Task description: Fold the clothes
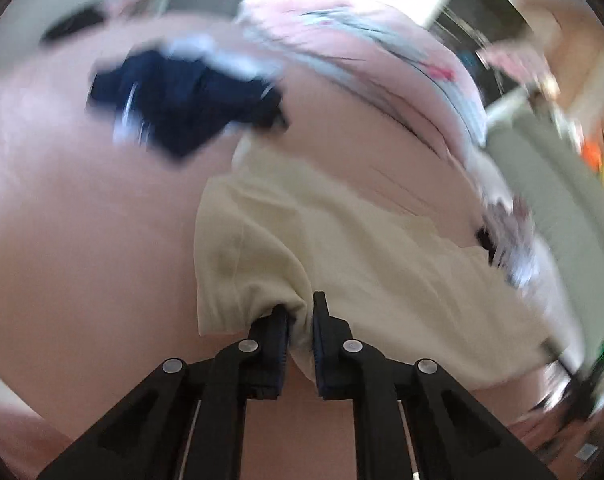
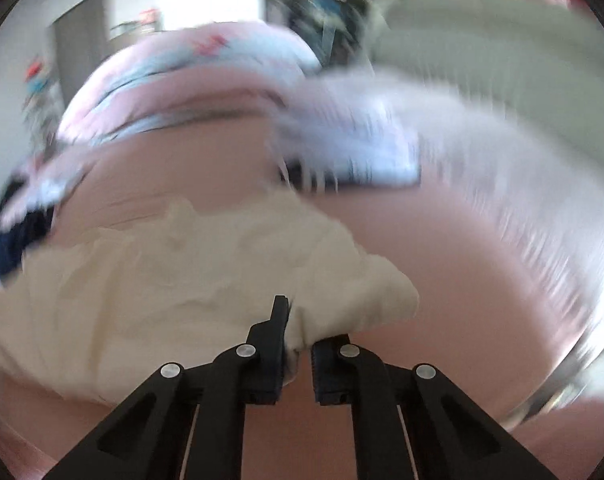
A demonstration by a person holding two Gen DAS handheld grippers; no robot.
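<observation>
Cream garment [image 1: 342, 240]: soft, matte knit, pale cream; lying rumpled on the pink sheet, near edge bunched and lifted at both grippers; broad and fairly flat in the left wrist view, crumpled into lumpy folds in the right wrist view [image 2: 181, 264].
Left gripper [image 1: 300, 312]: black, hard plastic, ribbed pads, silver rivets on the linkage; clenched on a pinch of the cream garment's near edge, cloth squeezed into a narrow ridge between the pads.
Right gripper [image 2: 299, 332]: same black build; closed down on a rounded fold at the garment's near corner, fabric wrapped over the inner faces of the fingers.
Pink sheet [image 1: 81, 220]: smooth, pale pink, taut with a few shallow creases; covering the whole work surface under the clothes.
Navy garment [image 1: 181, 100]: dark blue, crumpled heap with thin white stripes; farther back on the sheet, apart from the cream garment.
Patterned quilt [image 1: 362, 48]: puffy, pink and light blue with dark line marks and a red spot; heaped along the far edge of the sheet.
White cloth [image 2: 354, 140]: pale, streaked with faint stripes, heavily blurred; beyond the cream garment in the right wrist view.
Grey-green surface [image 2: 502, 40]: dull, flat-toned, soft-looking; behind the white cloth, detail lost to blur.
</observation>
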